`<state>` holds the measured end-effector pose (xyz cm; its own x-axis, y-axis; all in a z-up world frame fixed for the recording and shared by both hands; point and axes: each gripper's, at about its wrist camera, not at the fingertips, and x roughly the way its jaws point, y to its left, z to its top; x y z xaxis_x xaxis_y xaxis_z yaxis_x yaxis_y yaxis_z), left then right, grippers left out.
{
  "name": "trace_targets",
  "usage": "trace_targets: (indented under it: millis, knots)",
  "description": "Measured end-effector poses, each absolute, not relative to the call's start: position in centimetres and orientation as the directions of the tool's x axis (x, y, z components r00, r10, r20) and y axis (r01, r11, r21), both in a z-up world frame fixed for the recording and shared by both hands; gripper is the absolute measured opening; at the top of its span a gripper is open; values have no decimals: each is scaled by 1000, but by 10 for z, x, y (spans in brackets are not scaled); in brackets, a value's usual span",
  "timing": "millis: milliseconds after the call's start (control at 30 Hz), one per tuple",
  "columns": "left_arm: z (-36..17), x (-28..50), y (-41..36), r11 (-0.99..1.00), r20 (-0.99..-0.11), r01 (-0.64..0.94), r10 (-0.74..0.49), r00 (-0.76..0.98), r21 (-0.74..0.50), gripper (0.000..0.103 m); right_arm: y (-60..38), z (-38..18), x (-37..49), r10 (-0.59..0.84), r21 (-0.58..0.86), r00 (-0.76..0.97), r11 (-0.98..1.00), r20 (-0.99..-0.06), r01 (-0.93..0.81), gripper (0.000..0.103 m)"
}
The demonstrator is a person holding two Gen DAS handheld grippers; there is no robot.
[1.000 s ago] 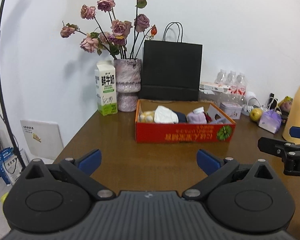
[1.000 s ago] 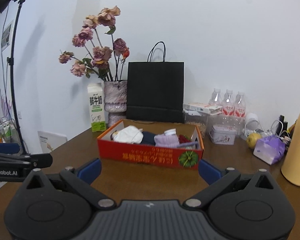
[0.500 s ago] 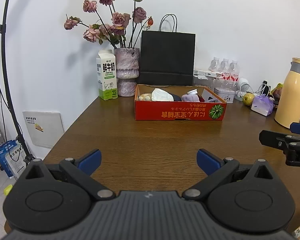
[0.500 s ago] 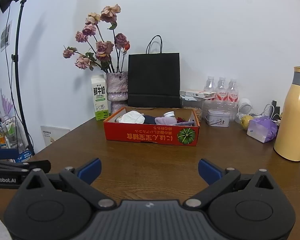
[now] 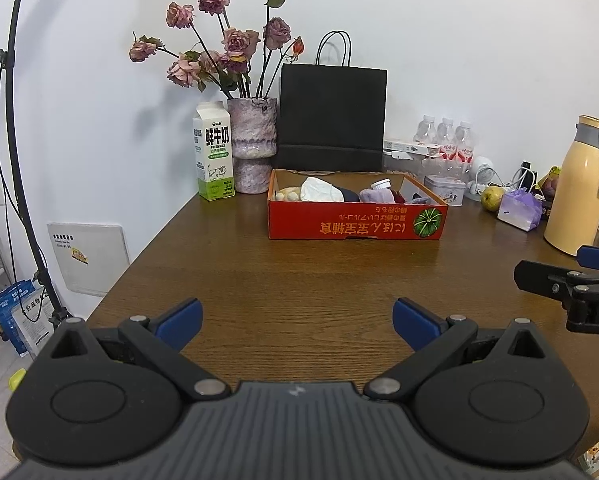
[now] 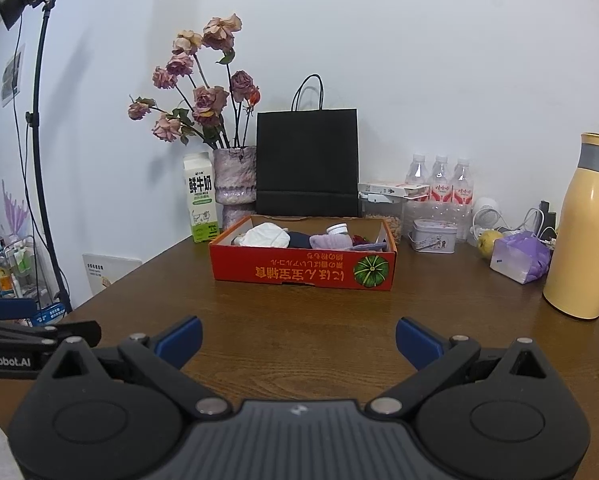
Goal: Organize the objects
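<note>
A red cardboard box [image 5: 355, 224] stands on the brown wooden table [image 5: 299, 292], also in the right wrist view [image 6: 303, 272]. It holds a white cloth [image 5: 319, 190], a purple item [image 5: 375, 196], a dark item and pale round things. My left gripper [image 5: 297, 318] is open and empty, well in front of the box above the table. My right gripper [image 6: 299, 340] is open and empty, also well short of the box. Each gripper shows at the edge of the other's view.
Behind the box stand a milk carton [image 5: 213, 152], a vase of dried roses [image 5: 251, 144] and a black paper bag [image 5: 331, 116]. To the right are water bottles [image 5: 443, 136], a tin [image 5: 445, 188], a purple bag [image 5: 519, 208] and a yellow thermos [image 5: 579, 188]. The table's left edge drops to the floor.
Both grippers have pulled back from the box, which now looks smaller and farther. Both stay open and empty.
</note>
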<state>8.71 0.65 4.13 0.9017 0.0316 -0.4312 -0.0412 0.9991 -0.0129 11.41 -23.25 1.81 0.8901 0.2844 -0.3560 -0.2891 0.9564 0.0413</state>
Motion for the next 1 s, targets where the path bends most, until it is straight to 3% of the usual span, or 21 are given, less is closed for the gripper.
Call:
trace_targets:
  millis: [1000]
  knots:
    - [39, 90, 7, 999, -447, -14, -6, 894, -42, 103, -233, 18, 115, 284, 40, 889, 956, -360, -290, 103]
